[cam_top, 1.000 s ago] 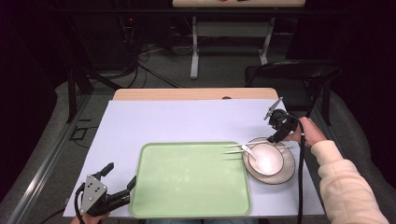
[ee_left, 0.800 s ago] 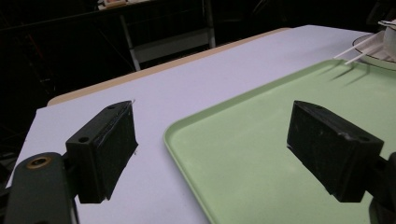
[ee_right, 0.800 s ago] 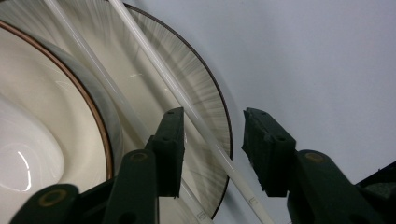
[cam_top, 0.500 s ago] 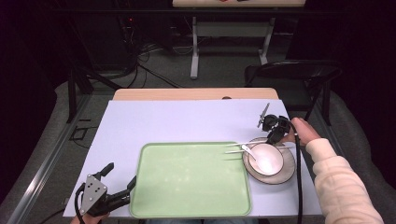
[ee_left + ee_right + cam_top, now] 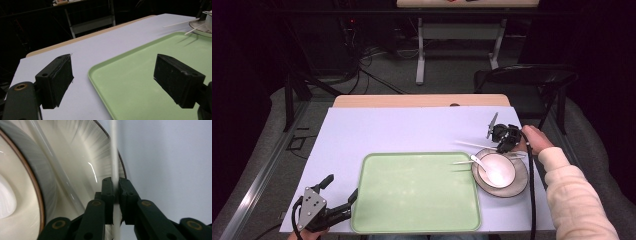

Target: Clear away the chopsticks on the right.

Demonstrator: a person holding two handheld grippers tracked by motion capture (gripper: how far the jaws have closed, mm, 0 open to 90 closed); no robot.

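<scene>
Since 1 second ago, the right hand-held gripper (image 5: 503,141) has drifted toward 12 o'clock along the far rim of the plate (image 5: 518,186), and 1 white chopstick (image 5: 472,145) now lies apart from its mate, angled out over the counter (image 5: 412,130).

From the high view, the left hand-held gripper (image 5: 339,192) sits at the 7 o'clock corner of the green tray (image 5: 412,220), well apart from the work. The plate, carrying a bowl (image 5: 497,170) and spoon (image 5: 477,162), lies just beside the tray's 3 o'clock edge.

Along the left gripper view, the left hand-held gripper (image 5: 112,80) stands wide open over the tray's (image 5: 150,75) corner, holding nothing.

Along the right gripper view, the right hand-held gripper (image 5: 116,192) is pinched narrow on the chopstick (image 5: 113,150), whose long axis runs straight on toward 12 o'clock between the jaws, crossing the plate's rim (image 5: 110,140). Judging from this, the right hand is the one working; the tray lies toward 9 o'clock from it.
</scene>
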